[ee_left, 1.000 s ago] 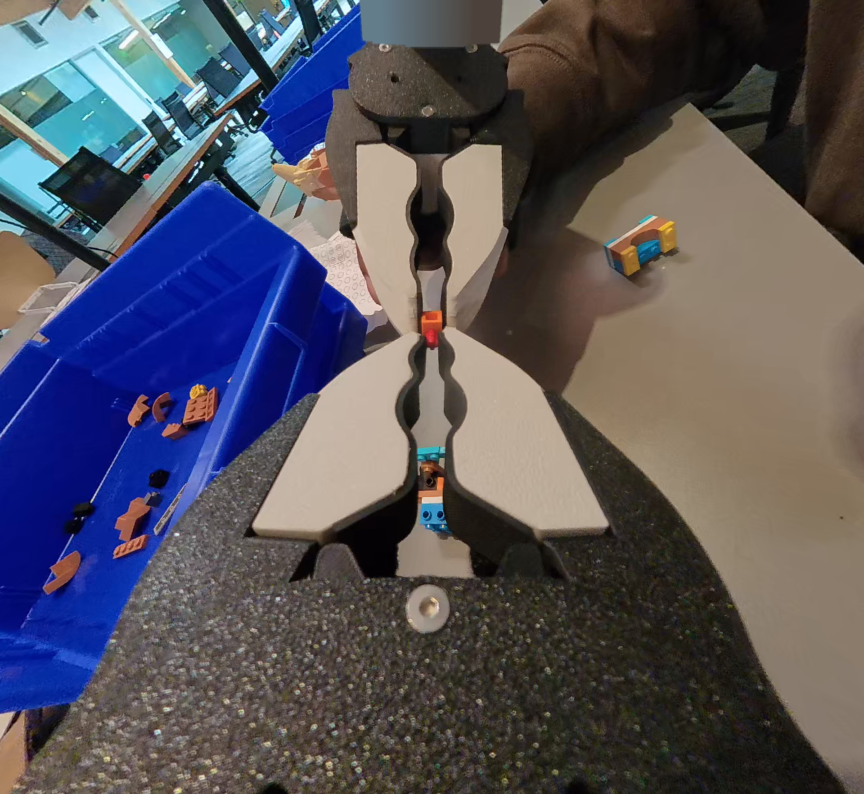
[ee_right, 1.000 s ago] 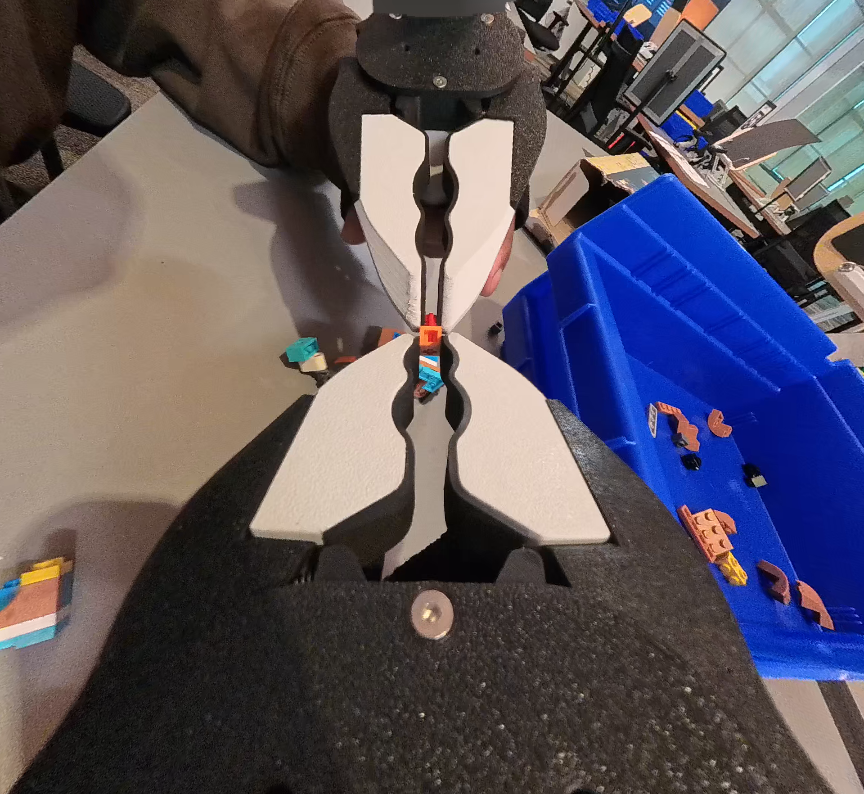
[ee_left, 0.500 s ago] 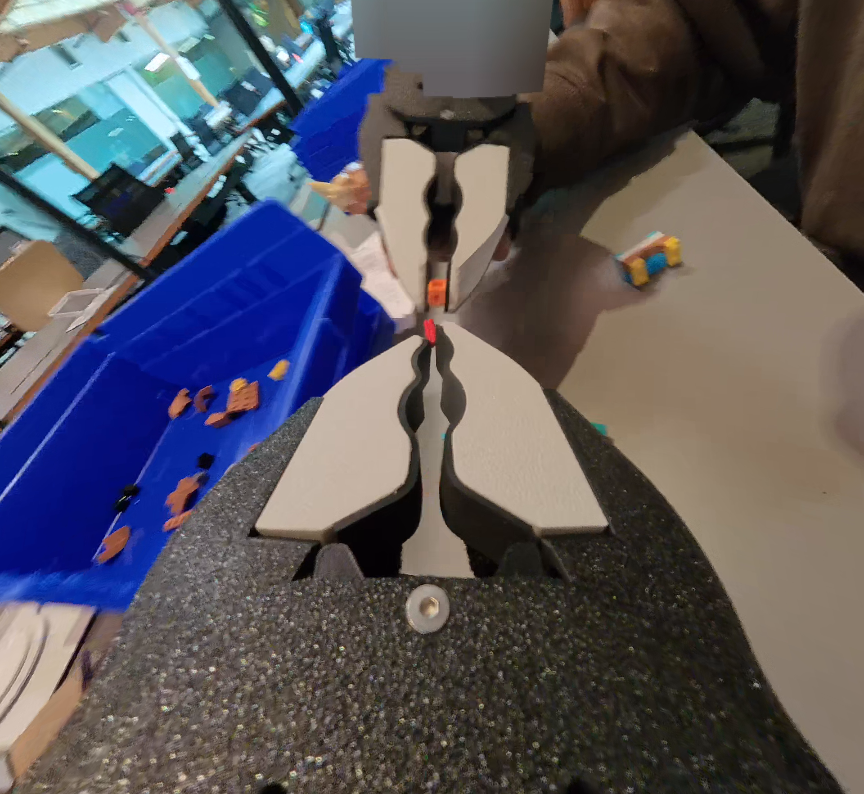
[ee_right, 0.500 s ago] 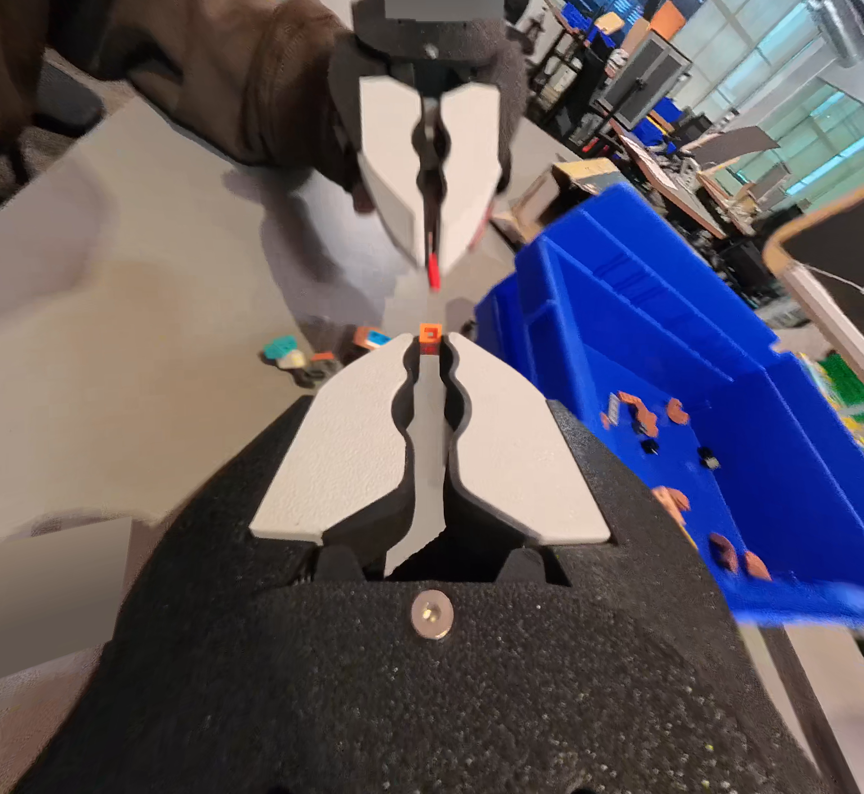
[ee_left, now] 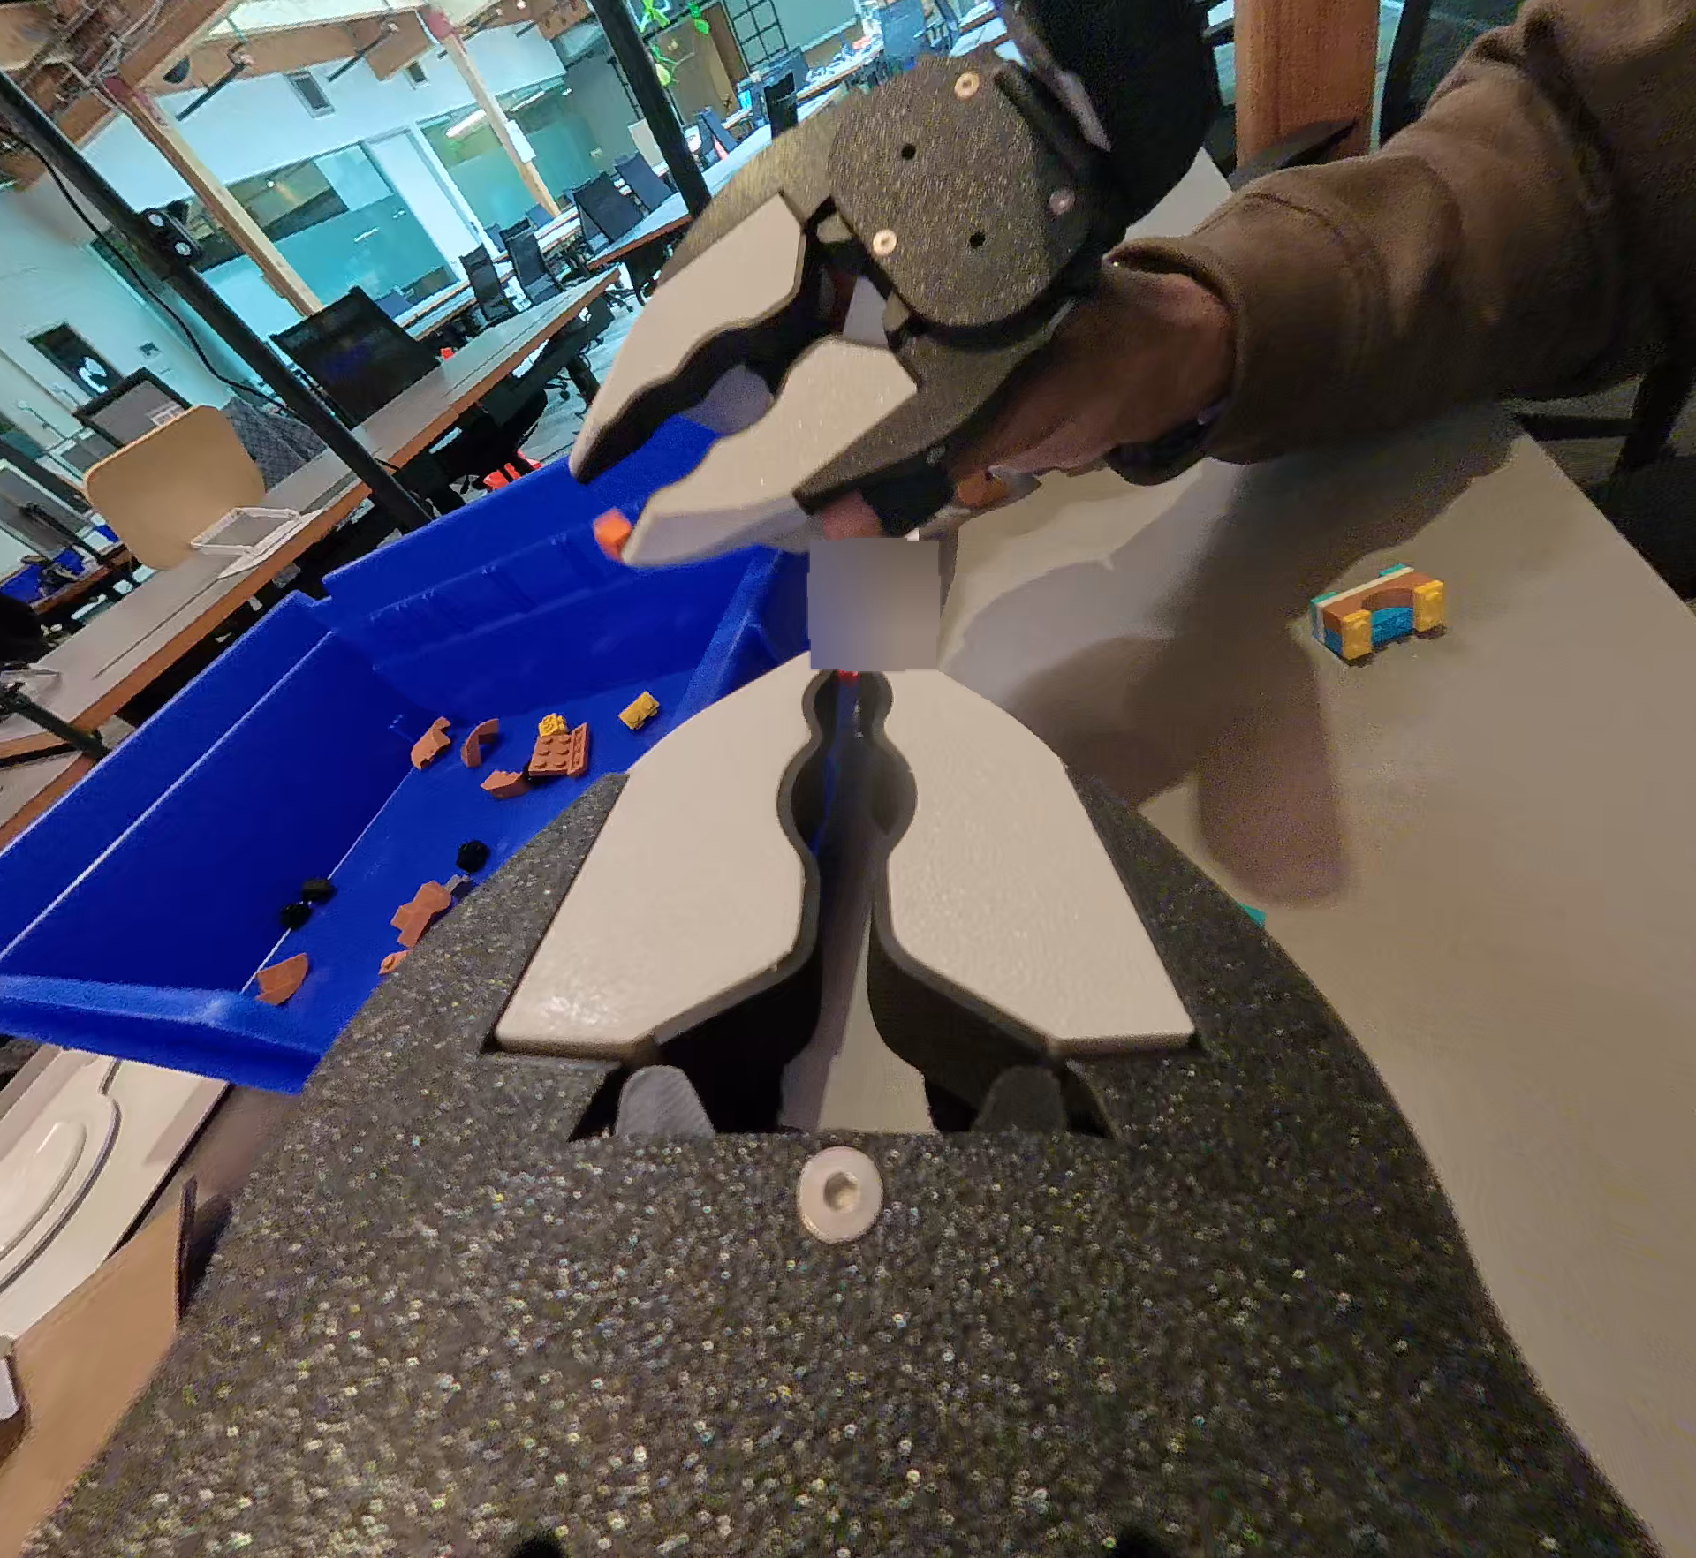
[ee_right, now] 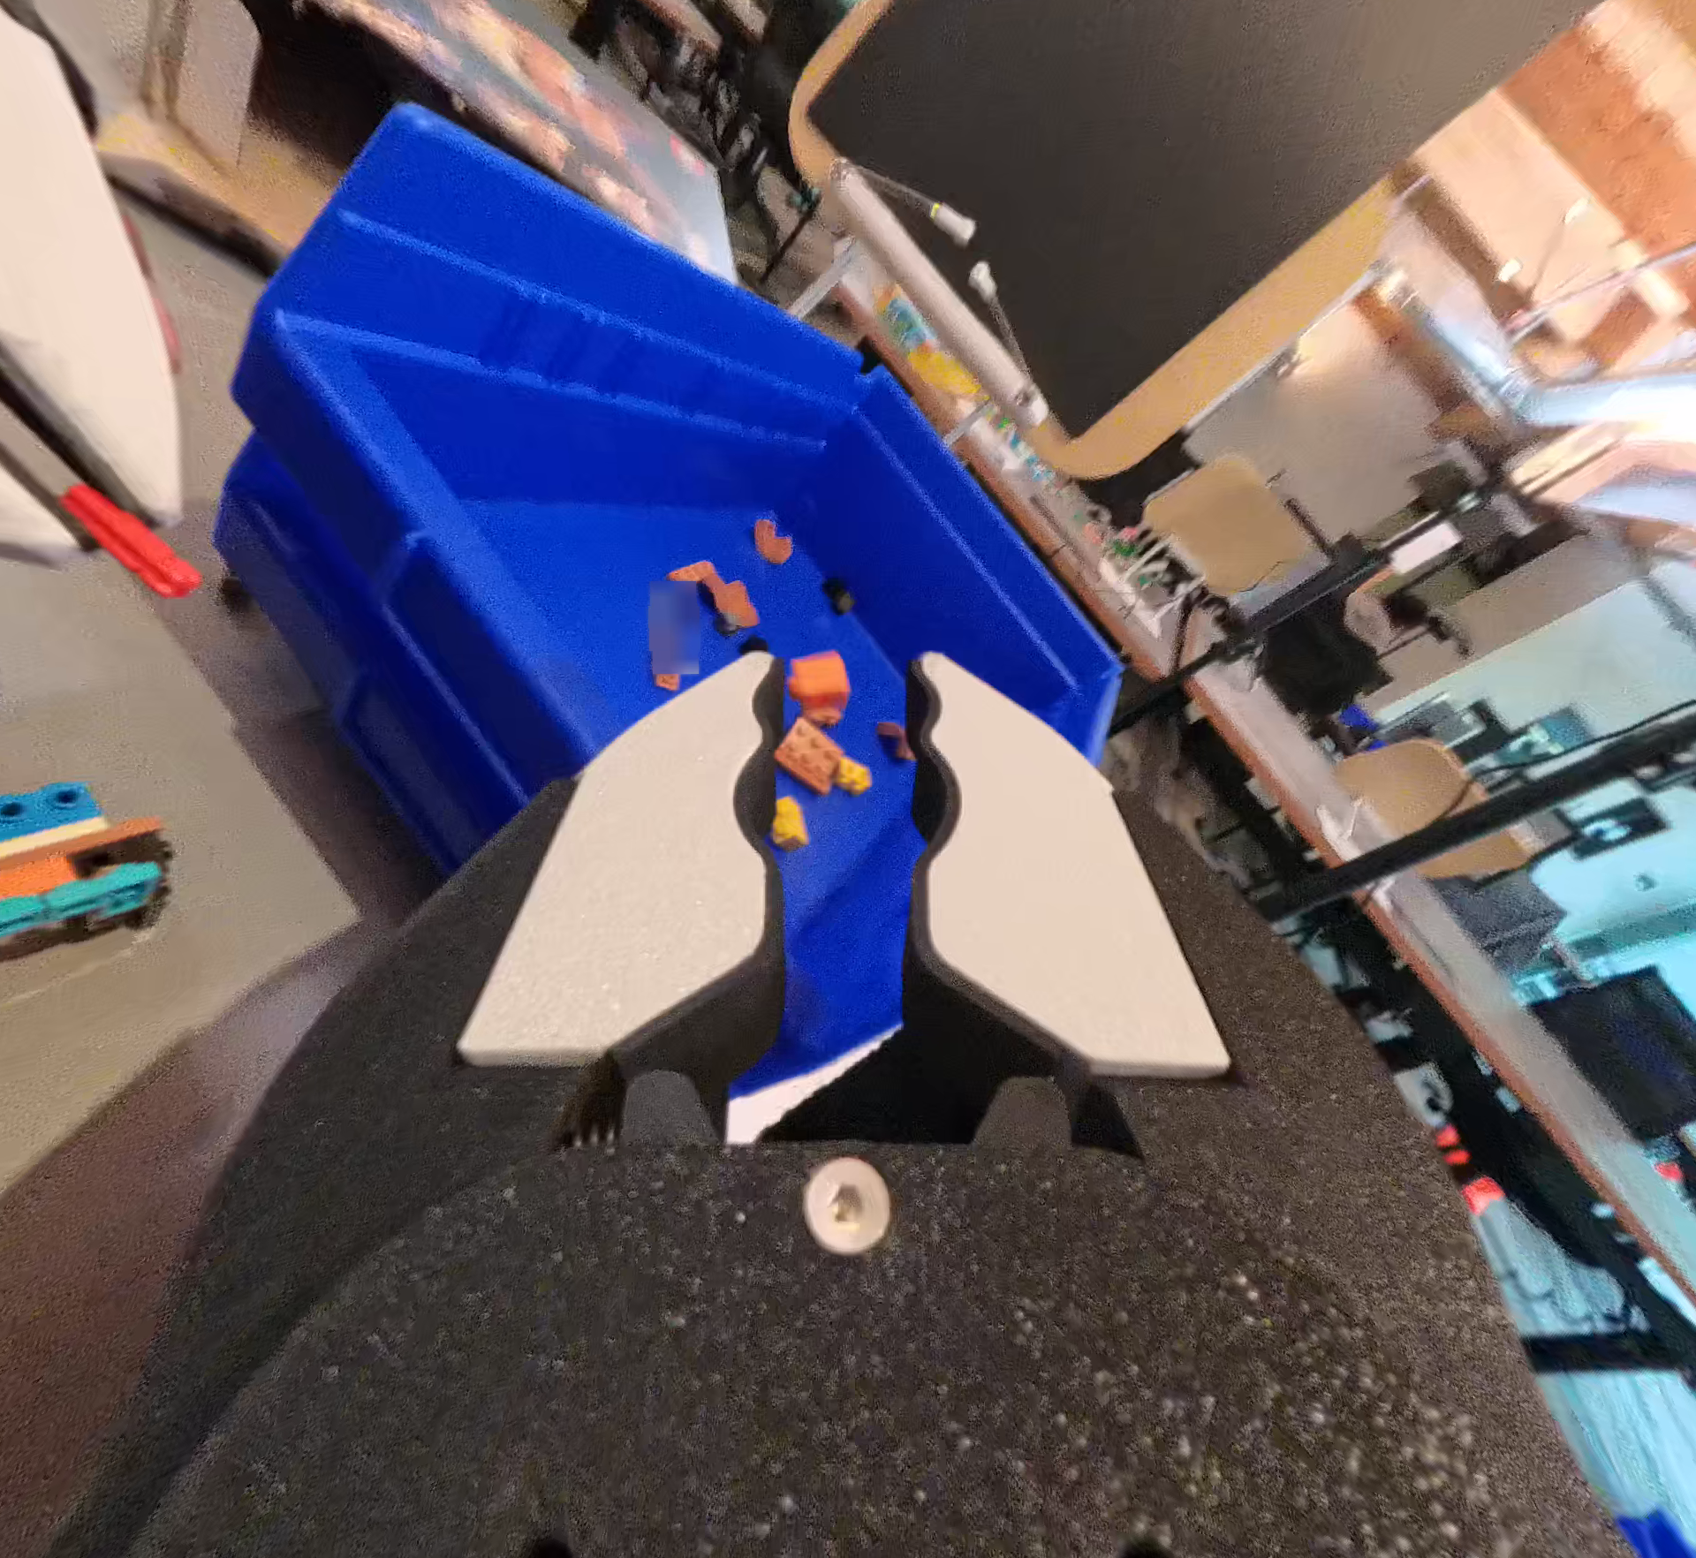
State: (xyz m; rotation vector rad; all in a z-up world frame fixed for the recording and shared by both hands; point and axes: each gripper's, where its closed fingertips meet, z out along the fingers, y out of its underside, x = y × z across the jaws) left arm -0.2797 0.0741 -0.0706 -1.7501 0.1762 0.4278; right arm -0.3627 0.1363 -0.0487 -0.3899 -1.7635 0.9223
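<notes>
While the left gripper (ee_left: 842, 681) stays low over the near edge of the grey table (ee_left: 1468, 872), its fingers are clenched on a small red rod (ee_right: 128, 541), which sticks out from their tips. A second ago both grippers met tip to tip with the red rod plugged into a small orange brick (ee_right: 819, 677). The two pieces are now apart.

The right gripper (ee_right: 844, 670) has swung left and far, over the blue bin (ee_right: 587, 449). Its fingers have spread open. The orange brick is at the gap between their tips, above the bin floor. Whether it still touches one finger or is already falling cannot be told.

Loose brown, yellow and black pieces (ee_left: 555, 750) lie scattered on the bin floor. A small multicoloured brick assembly (ee_left: 1377, 613) sits on the table to the right, well apart from both grippers.
</notes>
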